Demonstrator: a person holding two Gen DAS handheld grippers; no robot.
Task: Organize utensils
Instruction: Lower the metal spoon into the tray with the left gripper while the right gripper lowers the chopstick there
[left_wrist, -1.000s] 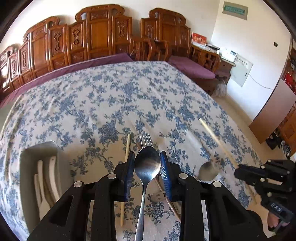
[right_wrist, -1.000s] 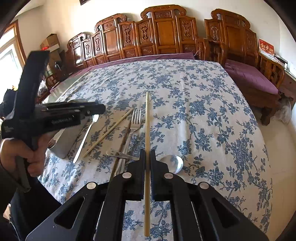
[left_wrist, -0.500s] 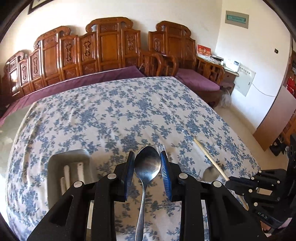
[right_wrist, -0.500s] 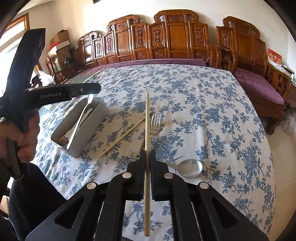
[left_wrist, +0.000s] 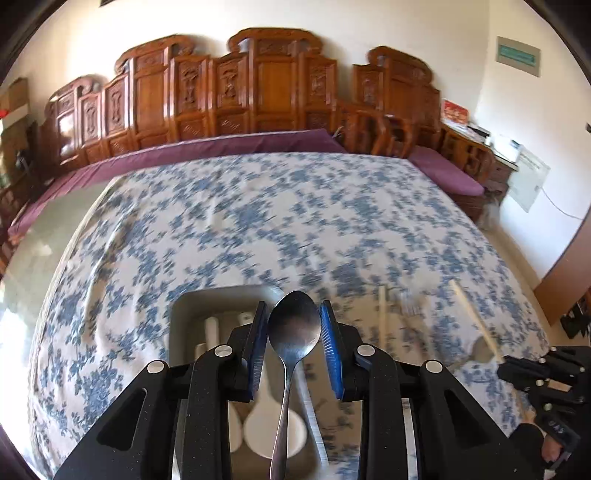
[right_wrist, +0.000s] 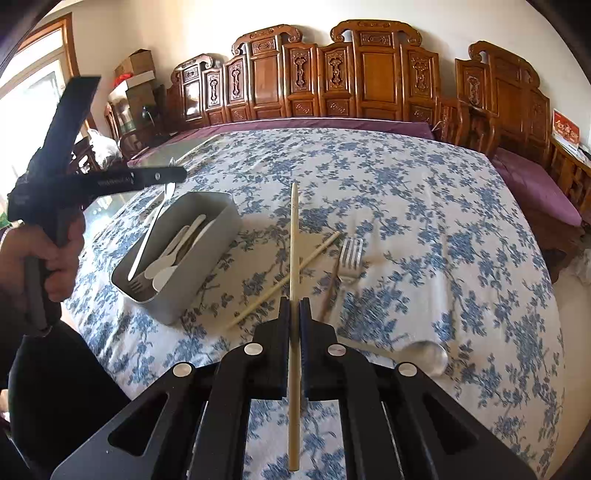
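Observation:
My left gripper is shut on a metal spoon, bowl forward, and holds it above the grey utensil box. In the right wrist view the left gripper hovers over the box, with the spoon hanging down into it. The box holds white plastic spoons and a fork. My right gripper is shut on a pale chopstick above the table. A second chopstick, a metal fork and a metal spoon lie on the floral tablecloth.
Carved wooden benches with purple cushions line the far and right sides of the table. The table's glass edge shows bare at the left. Boxes are stacked by the window.
My left gripper has carried the spoon left, from above the loose utensils to over the grey box. The right gripper has kept the chopstick and drawn back a little.

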